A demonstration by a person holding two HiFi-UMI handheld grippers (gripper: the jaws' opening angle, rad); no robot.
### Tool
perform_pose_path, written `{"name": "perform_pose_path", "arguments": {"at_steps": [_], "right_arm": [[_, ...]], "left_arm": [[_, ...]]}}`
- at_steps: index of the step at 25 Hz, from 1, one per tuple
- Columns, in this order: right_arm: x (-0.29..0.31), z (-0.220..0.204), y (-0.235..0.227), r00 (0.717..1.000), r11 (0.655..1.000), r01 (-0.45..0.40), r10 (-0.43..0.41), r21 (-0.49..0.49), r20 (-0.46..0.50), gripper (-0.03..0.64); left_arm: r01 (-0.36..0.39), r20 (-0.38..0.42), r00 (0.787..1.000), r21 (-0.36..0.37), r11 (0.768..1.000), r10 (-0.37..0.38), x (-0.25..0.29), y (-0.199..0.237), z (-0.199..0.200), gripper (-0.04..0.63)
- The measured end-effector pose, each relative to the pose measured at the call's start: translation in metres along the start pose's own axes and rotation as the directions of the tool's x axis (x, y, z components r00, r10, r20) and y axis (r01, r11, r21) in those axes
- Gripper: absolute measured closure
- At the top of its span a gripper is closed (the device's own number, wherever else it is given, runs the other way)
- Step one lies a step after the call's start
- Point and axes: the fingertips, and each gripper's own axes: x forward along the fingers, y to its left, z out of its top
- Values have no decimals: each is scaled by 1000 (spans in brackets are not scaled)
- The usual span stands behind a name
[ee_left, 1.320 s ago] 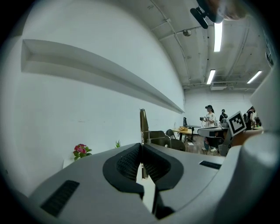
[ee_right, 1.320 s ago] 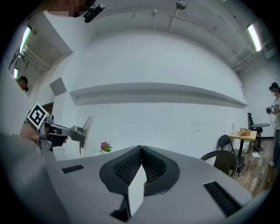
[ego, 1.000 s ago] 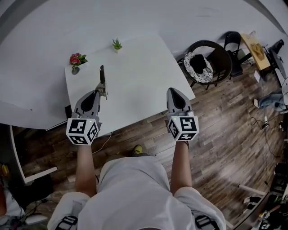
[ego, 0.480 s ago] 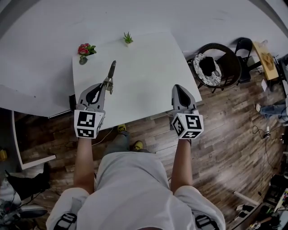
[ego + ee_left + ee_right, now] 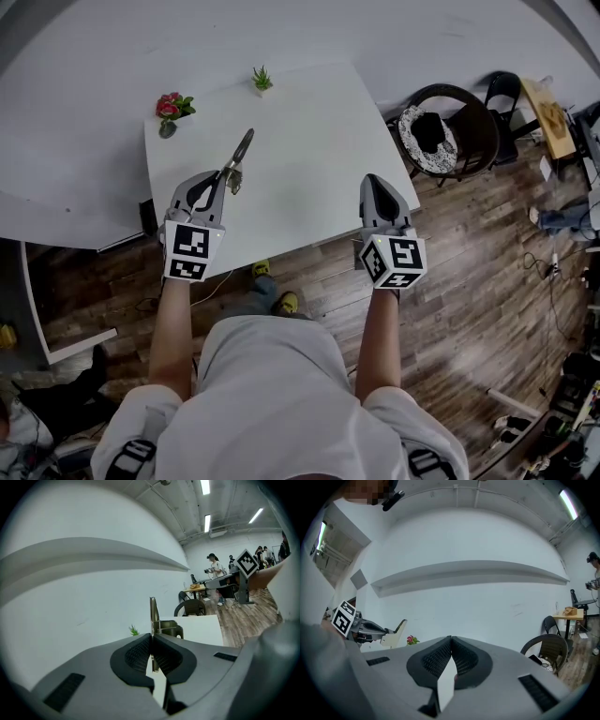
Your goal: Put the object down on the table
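Grips the metal tool (image 5: pixel 241 152) by a thin edge in the clamped left gripper (image 5: pixel 224 177), aloft over the table (image 5: pixel 309 131). Holds nothing in the right gripper (image 5: pixel 372 181), jaws together. Risks a slip or clattering bounce if released this high.

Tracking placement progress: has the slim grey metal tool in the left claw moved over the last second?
Yes: the metal tool swung its tip right, away from the red flowers toward the green plant.
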Motion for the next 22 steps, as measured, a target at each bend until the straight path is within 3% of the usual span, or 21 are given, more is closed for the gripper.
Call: {"name": "perform_pose_path", "arguments": {"at_steps": [6,10,14,18,22], "right_arm": [[17,-8,-1,1000,1000,20,-20,15,-14,607],[26,-14,-1,999,999,39,-38,36,-22,607],[35,-17,-3,998,998,51,-50,41,-26,607],[45,-21,0,998,998,53,-51,46,-41,607],[54,-25,-1,998,997,47,-44,67,-52,607]], "left_arm": [[28,-42,999,66,997,-26,25,7,-15,575],[58,-85,995,149,987,-45,41,7,-29,574],[95,-132,989,240,966,-65,59,8,-41,574],[132,-194,979,344,930,-67,77,8,-59,574],[176,-254,964,390,904,-78,94,4,-79,574]]}}
